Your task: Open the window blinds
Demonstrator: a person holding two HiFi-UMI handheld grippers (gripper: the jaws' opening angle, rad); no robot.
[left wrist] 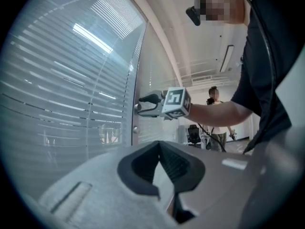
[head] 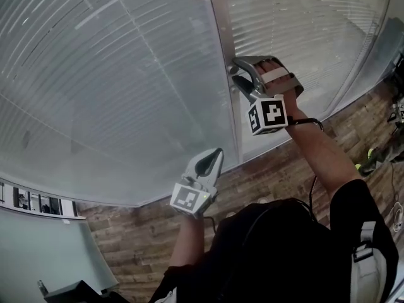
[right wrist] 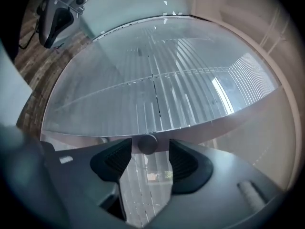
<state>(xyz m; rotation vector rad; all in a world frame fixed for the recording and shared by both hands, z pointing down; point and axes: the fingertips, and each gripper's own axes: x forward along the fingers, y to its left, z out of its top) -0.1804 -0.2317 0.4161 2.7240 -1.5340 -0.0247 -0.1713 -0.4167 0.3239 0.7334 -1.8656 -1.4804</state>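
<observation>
Evidently the knob step: right gripper [head: 235, 69] jaws stand wide apart, with the small round knob [right wrist: 147, 144] on the frame post [head: 224, 55] between them, pads not pressing. Next (my guess): close on it and roll the wrist. Left gripper [head: 214, 156] is clenched on nothing, hanging low. Blinds [head: 113, 74] sit behind glass; slat angle is hard to read.
</observation>
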